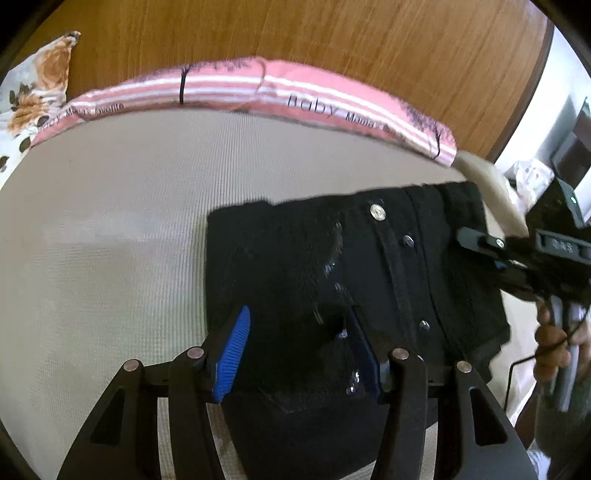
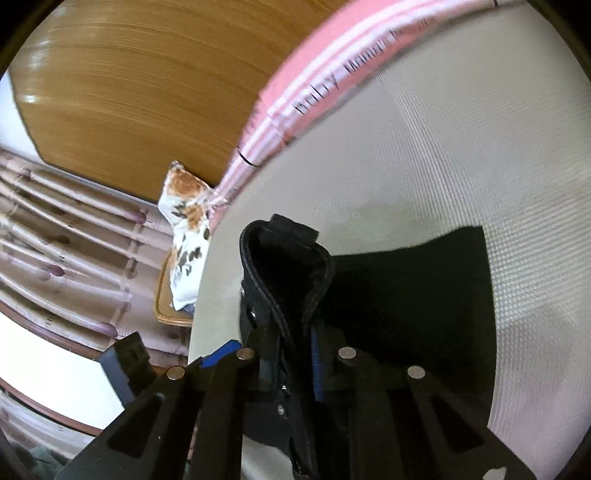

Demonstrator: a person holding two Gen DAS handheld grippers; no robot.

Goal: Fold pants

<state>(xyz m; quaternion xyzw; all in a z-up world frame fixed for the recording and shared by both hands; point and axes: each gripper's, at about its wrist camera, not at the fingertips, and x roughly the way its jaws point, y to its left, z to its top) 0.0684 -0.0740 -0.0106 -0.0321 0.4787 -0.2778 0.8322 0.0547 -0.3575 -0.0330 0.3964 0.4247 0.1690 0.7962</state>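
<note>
Black pants (image 1: 332,266) are lying folded on a pale woven mat (image 1: 110,221), filling the middle and lower right of the left wrist view. A silver button (image 1: 377,212) is shining near the top edge of the pants, with small dark studs in a line below it. The left tongs (image 1: 301,354) are sitting at the bottom of that view with their two blue pads apart, one pad (image 1: 234,354) at the left edge of the pants and the other over the dark cloth. No cloth is being pinched between them. The right tongs (image 1: 476,240) are reaching in from the right side of the same view, at the right edge of the pants, and a hand (image 1: 554,343) is holding the handle below. In the right wrist view the right tongs (image 2: 291,354) are closed on a thick stitched edge of the pants (image 2: 288,266), and that edge is standing up in a loop above the flat part of the pants. A pink striped cloth (image 1: 295,88) with letters on it is running along the far edge of the mat. A flowery pillow (image 2: 184,229) is sitting at the left of the right wrist view, and a brown wooden board (image 1: 295,33) is behind everything.
</note>
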